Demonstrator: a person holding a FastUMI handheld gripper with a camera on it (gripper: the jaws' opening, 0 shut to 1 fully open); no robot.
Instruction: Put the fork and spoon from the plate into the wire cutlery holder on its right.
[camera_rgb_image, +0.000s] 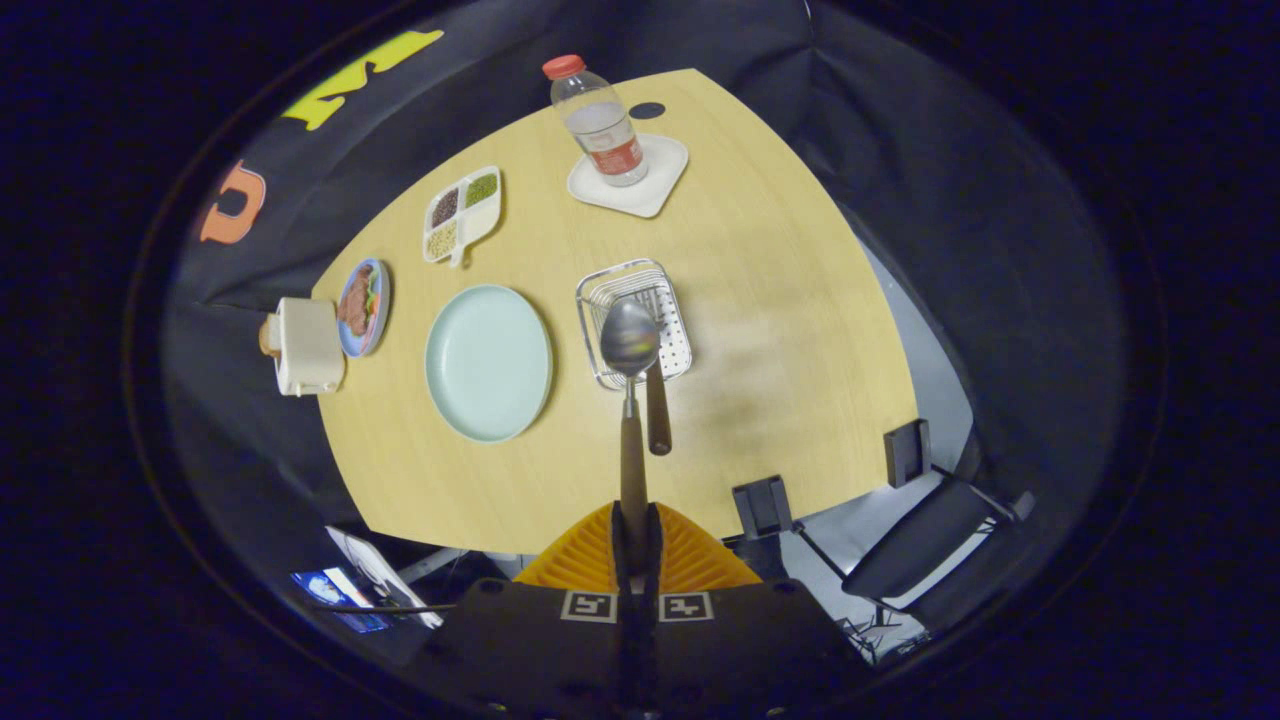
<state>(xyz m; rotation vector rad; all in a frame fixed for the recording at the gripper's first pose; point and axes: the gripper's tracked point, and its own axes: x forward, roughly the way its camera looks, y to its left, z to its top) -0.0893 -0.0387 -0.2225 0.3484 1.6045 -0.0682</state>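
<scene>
Because the gripper (636, 530) fingers clamp its brown wooden handle, the steel spoon (630, 345) hangs bowl-first (twelve o'clock) over the square wire cutlery holder (634, 322).

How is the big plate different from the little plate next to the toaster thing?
The big plate is plain pale green and bare, while the little plate is blue-rimmed and carries food. The big plate lies beside the wire cutlery holder; the little plate sits by the table's far edge. Both are round. The gripper is shut on the spoon, held over the holder.
</scene>
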